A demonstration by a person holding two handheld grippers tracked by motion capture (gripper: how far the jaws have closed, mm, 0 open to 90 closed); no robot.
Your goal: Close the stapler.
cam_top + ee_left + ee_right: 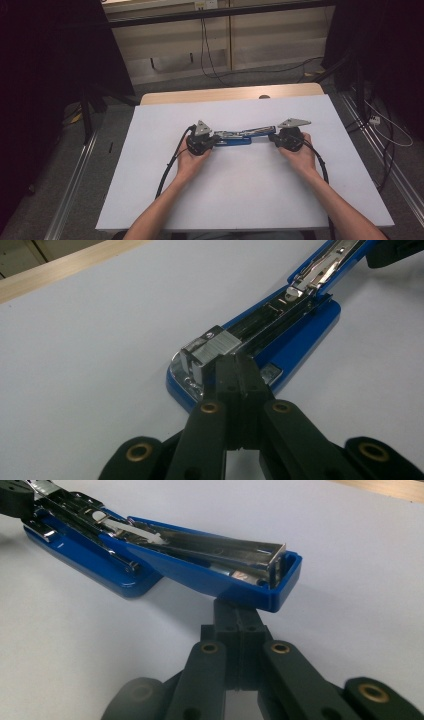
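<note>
A blue stapler (239,136) lies swung fully open at the centre of the white table (240,190), base toward nine o'clock and lid toward three. The left gripper (239,371), jaws pressed together and holding nothing, rests its tips by the staple strip (216,346) in the magazine. The right gripper (240,617), jaws likewise together and empty, sits under the lid's end (280,582). Loading looks to be the step in hand; next, probably, the lid must be folded over while the base is steadied.
</note>
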